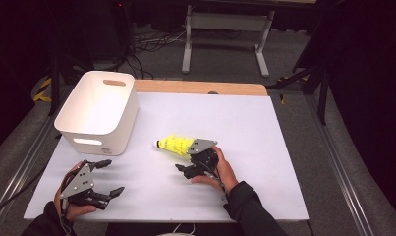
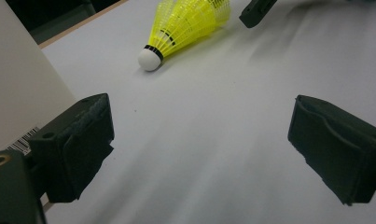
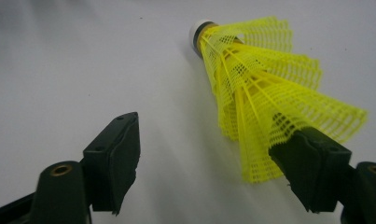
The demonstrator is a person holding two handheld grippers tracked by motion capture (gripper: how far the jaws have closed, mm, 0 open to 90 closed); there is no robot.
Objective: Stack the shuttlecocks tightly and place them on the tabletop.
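Object: yellow shuttlecock point(image 1: 175, 144) lying on its side on the white desk point(image 1: 244, 147), mid-desk, at about 4 o'clock from the white bin point(image 1: 98, 110).
Long axis: cork tip toward 9 o'clock, skirt toward 3 o'clock, seen from above.
Right tool point(image 1: 191, 158): released, jaws spread; one jaw at the skirt's edge, the other on bare desk; nothing gripped.
Left tool point(image 1: 109, 177): released, empty, well apart at 8 o'clock from the shuttlecock.
Nearer hand: right.
Judgement: closing requires shifting the right tool across so the skirt lies between both jaws.

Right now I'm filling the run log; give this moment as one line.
right gripper open at yellow shuttlecock skirt | left gripper open, idle | white bin empty
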